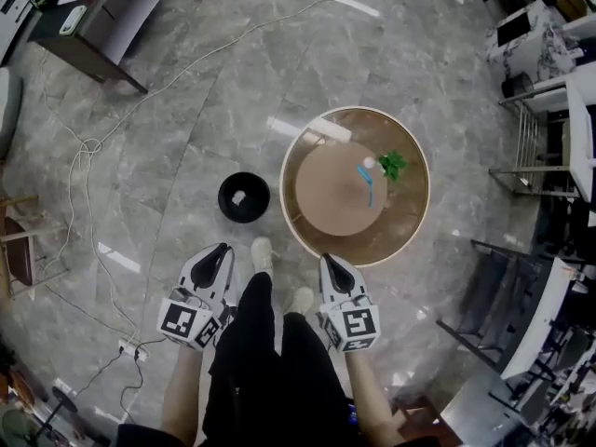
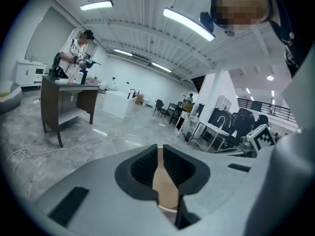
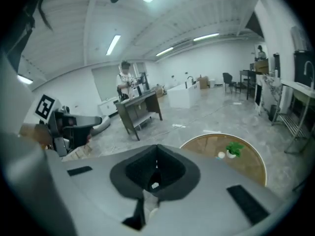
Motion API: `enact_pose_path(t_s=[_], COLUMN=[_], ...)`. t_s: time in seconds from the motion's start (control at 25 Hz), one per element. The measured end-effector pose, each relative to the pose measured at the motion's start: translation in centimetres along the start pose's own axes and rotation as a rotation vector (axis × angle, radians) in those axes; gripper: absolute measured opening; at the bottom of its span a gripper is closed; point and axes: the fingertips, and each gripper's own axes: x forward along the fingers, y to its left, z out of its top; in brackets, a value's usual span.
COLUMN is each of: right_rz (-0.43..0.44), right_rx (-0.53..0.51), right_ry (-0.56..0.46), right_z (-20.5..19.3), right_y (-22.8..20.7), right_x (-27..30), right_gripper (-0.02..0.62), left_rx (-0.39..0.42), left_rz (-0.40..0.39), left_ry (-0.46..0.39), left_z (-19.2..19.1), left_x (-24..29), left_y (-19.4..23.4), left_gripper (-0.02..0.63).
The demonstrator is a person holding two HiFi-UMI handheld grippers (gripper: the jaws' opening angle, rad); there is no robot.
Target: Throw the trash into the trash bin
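Observation:
A black trash bin (image 1: 244, 197) stands on the grey floor with a white scrap inside it. To its right is a round wooden table (image 1: 407, 222) carrying a white crumpled ball (image 1: 369, 164), a blue strip (image 1: 365, 186) and a small green plant (image 1: 395, 164). My left gripper (image 1: 222, 250) hovers just below the bin; its jaws stand a narrow slit apart (image 2: 159, 157) with nothing gripped. My right gripper (image 1: 327, 260) is at the table's near edge, shut (image 3: 156, 168) and empty. The right gripper view also shows the table (image 3: 251, 168), plant (image 3: 234, 149) and ball (image 3: 221, 155).
White cables (image 1: 86, 147) trail across the floor at left, and a power strip (image 1: 130, 349) lies near my feet. A dark desk (image 1: 88, 26) stands at the upper left. Chairs and metal racks (image 1: 540, 147) crowd the right side. A person works at the desk (image 2: 78, 48).

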Motion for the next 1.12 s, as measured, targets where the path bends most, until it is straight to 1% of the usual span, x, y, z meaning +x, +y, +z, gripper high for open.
enact_pose_path(t_s=[0.12, 0.24, 0.36, 0.44, 0.52, 0.6, 0.72, 0.84, 1.0, 1.12], right_rz=[-0.075, -0.116, -0.089, -0.071, -0.08, -0.106, -0.157, -0.212, -0.281, -0.298], right_rx=[0.068, 0.085, 0.11, 0.135, 0.132, 0.108, 0.076, 0.07, 0.09, 0.081], right_ry=[-0.165, -0.333, -0.481, -0.551, -0.603, -0.643, -0.697, -0.738, -0.784, -0.811], right_z=[2.7, 4.8, 6.1, 6.7, 7.2, 7.8, 8.5, 8.7, 9.1, 10.1], right_y=[-1.4, -2.5, -2.9, -3.1, -3.5, -4.0, -4.7, -4.8, -4.7, -4.3], right_x=[-6.4, -14.2, -21.9, -26.7, -30.9, -34.5, -38.9, -41.8, -43.8, -44.4], right_gripper=[0.003, 0.003, 0.002, 0.002, 0.002, 0.002, 0.002, 0.002, 0.002, 0.002], left_rx=[0.044, 0.099, 0.171, 0.21, 0.237, 0.246, 0.258, 0.271, 0.26, 0.251], left_rz=[-0.053, -0.097, -0.136, -0.152, -0.175, -0.198, -0.214, -0.224, -0.238, -0.248], left_ry=[-0.038, -0.071, -0.107, -0.14, -0.181, -0.224, -0.27, -0.296, -0.325, -0.341], left_z=[2.2, 4.0, 5.7, 6.9, 8.0, 8.9, 9.7, 10.0, 10.5, 11.3], left_x=[-0.5, -2.1, -4.4, -6.3, -8.2, -9.9, -11.7, -12.9, -14.0, -14.4], left_y=[-3.7, -9.3, -15.0, -18.5, -21.8, -24.5, -27.2, -28.6, -29.2, -29.2], left_gripper=[0.032, 0.026, 0.025, 0.021, 0.021, 0.021, 0.021, 0.021, 0.021, 0.021])
